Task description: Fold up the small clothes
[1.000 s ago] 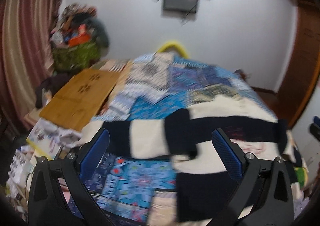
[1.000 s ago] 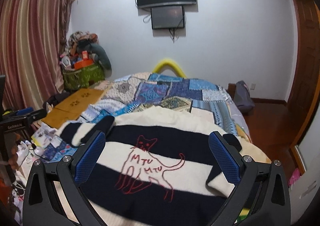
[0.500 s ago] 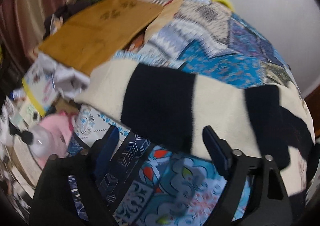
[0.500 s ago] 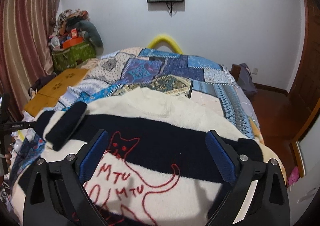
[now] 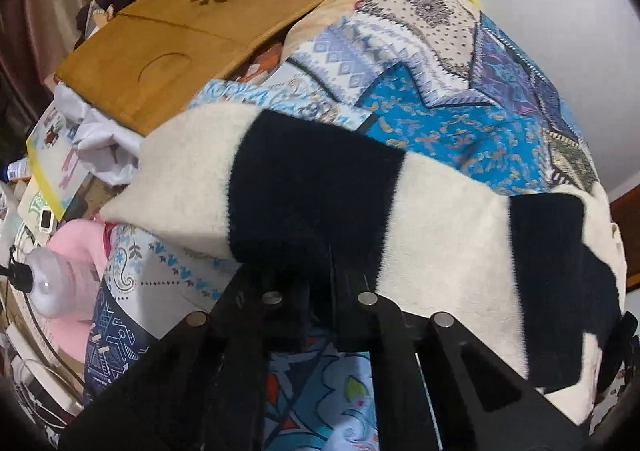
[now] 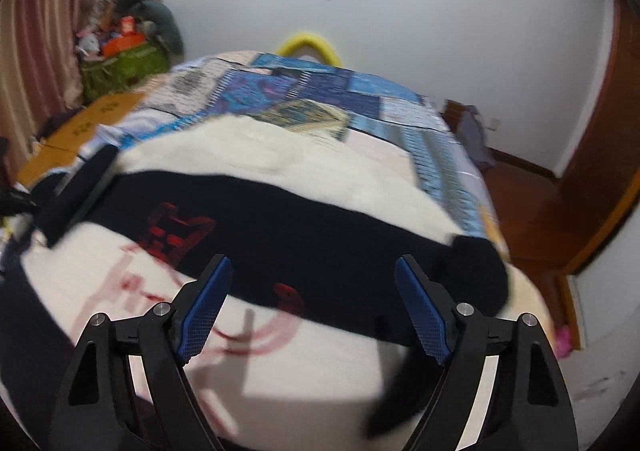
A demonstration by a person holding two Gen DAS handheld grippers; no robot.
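A cream and navy striped sweater with a red cat drawing lies spread on the bed. In the left wrist view its left sleeve stretches across the quilt. My left gripper is shut on the near edge of that sleeve, at the navy band. In the right wrist view my right gripper hovers low over the sweater's body, and its jaws are closing. Nothing is pinched between its blue pads. The right sleeve's navy cuff lies just right of it.
A patchwork quilt covers the bed. A wooden lap table leans at the bed's left side above floor clutter, a pink item and a bottle. A green basket stands by the curtain. Wooden floor lies right of the bed.
My left gripper has dropped down to the sleeve and closed on its edge. My right gripper has come lower over the sweater body, and its jaws have narrowed a little.
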